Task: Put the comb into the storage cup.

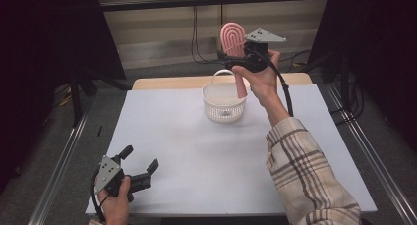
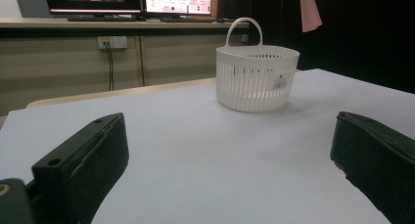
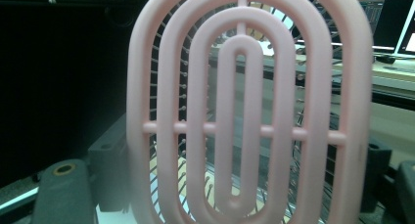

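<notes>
Pink brush [image 1: 233, 38], upper centre: right hand-held gripper [image 1: 244, 55] clamping it above basket [image 1: 223, 103]; lowering handle-first judged next. Left hand-held gripper [image 1: 142, 167] idling wide.

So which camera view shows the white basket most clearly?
The left gripper view: the basket stands unobstructed, showing its slotted wall, handle and a label. In the high view the basket is seen from above, smaller, with the pink brush handle crossing its rim. In the right gripper view the brush head blocks the scene.

- High view looks down over the table [image 1: 196, 151].
- Left gripper view sits low, facing the white basket [image 2: 257, 77], shared with high view.
- Right gripper view presses against the pink hairbrush [image 3: 244, 111].
</notes>
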Demonstrator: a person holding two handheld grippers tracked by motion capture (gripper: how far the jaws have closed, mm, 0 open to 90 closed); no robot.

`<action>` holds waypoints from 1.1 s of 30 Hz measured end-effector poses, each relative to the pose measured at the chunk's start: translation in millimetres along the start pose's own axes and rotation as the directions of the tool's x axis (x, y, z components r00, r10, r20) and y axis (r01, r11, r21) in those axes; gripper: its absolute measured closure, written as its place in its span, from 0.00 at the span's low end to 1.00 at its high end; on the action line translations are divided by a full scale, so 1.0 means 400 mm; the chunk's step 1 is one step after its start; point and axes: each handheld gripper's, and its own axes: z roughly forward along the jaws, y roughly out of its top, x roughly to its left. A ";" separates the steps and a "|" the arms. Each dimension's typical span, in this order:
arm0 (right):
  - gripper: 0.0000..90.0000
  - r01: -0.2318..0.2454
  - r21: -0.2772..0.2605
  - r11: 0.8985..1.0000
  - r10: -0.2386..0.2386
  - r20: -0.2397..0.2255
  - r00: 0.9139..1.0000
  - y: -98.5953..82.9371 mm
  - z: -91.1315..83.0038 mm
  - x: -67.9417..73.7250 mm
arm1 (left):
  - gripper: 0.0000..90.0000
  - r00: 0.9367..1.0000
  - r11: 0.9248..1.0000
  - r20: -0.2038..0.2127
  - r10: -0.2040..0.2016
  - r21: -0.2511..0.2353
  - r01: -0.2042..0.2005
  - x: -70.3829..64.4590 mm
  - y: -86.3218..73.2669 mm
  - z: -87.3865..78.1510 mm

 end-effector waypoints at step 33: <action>0.22 -0.003 -0.012 1.000 0.003 0.042 0.999 -0.050 0.075 -0.023 | 0.01 1.000 1.000 0.010 0.013 0.019 -0.013 0.003 -0.002 0.001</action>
